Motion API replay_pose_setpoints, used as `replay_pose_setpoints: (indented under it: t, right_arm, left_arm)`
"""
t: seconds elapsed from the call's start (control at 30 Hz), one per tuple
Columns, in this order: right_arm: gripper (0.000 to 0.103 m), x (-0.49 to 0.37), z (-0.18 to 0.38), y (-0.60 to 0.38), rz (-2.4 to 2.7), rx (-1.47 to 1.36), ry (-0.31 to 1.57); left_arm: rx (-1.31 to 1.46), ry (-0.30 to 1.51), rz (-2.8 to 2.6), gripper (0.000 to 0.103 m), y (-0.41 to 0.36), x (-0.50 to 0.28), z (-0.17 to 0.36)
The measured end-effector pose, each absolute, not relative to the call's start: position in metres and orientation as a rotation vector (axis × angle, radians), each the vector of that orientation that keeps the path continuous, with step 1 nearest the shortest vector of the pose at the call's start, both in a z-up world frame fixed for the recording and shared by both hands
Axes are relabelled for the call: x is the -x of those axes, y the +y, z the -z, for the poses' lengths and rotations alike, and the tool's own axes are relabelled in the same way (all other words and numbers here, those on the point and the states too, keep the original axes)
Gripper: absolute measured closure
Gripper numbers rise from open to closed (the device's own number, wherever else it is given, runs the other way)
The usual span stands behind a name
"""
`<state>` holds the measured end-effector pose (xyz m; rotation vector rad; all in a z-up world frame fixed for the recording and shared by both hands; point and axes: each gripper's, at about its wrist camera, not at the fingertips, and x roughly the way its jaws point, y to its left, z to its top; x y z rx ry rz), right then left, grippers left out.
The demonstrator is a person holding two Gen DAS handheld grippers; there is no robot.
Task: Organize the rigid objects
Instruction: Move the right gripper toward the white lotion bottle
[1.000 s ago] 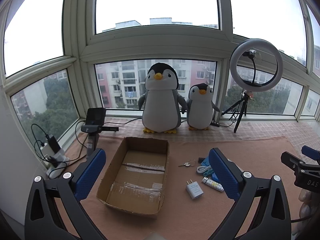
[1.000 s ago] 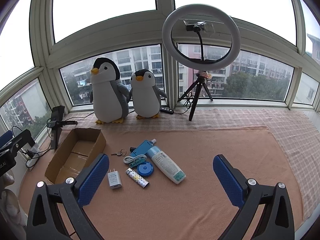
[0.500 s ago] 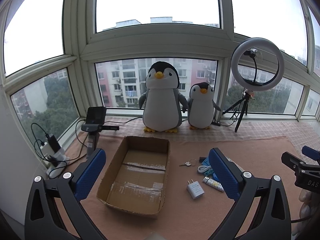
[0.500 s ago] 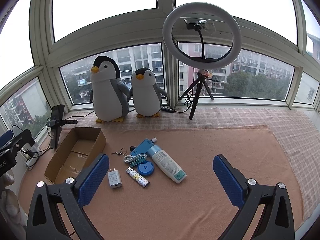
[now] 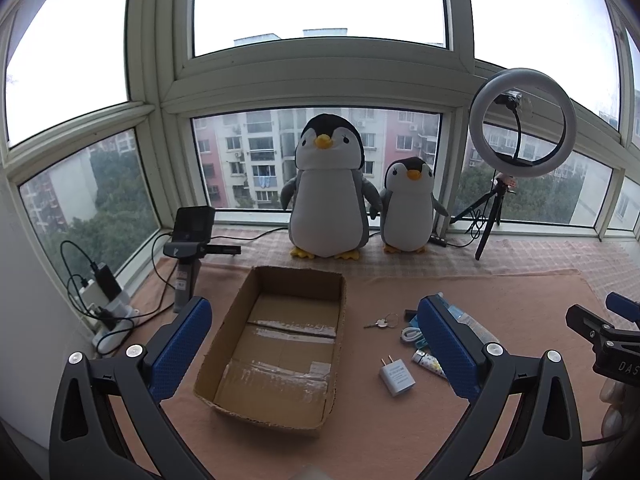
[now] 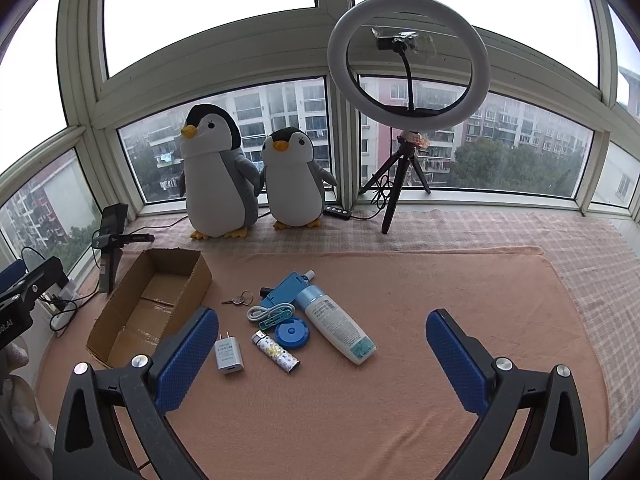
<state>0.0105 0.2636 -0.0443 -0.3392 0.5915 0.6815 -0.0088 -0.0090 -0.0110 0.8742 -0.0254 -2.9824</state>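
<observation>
Two grippers are hovering over a pink mat (image 6: 400,360) that is covering the sill by the window. The left gripper (image 5: 316,348) is holding its jaws wide apart with nothing between them, above the box (image 5: 280,344). The right gripper (image 6: 322,356) is likewise holding its jaws wide apart and empty, above the mat's near edge.

At the mat's far edge, two plush penguins are standing side by side against the glass, the big penguin (image 6: 216,172) left of the small penguin (image 6: 294,180). A ring light (image 6: 408,64) on a tripod is standing right of them. The cardboard box is lying open and empty toward the mat's left edge.

Near the mat's middle, the loose things are lying in a cluster just right of the box. A white bottle (image 6: 340,324) is lying on its side, at the cluster's right. A blue case (image 6: 286,286) is lying just beside the bottle's cap end. A blue lid (image 6: 292,332) is resting between the bottle and a patterned lighter (image 6: 276,352). A white charger (image 6: 228,354) is lying left of the lighter, prongs pointing away. A coiled white cable (image 6: 262,312) is sitting beside the case, and keys (image 6: 240,300) are lying nearest the box.
</observation>
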Motion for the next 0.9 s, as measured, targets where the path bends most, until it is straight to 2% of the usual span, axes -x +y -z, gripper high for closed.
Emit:
replay_pose_setpoints:
  t: [0.57, 0.9]
  right_arm:
    - [0.0, -0.041, 0.071, 0.269, -0.623, 0.313, 0.662]
    - [0.0, -0.064, 0.092, 0.267, -0.6, 0.309, 0.714]
  left_arm:
    - [-1.041, -0.014, 2.75, 0.001, -0.076, 0.04, 0.067]
    - [-1.237, 0.056, 2.598, 0.004, -0.117, 0.073, 0.124]
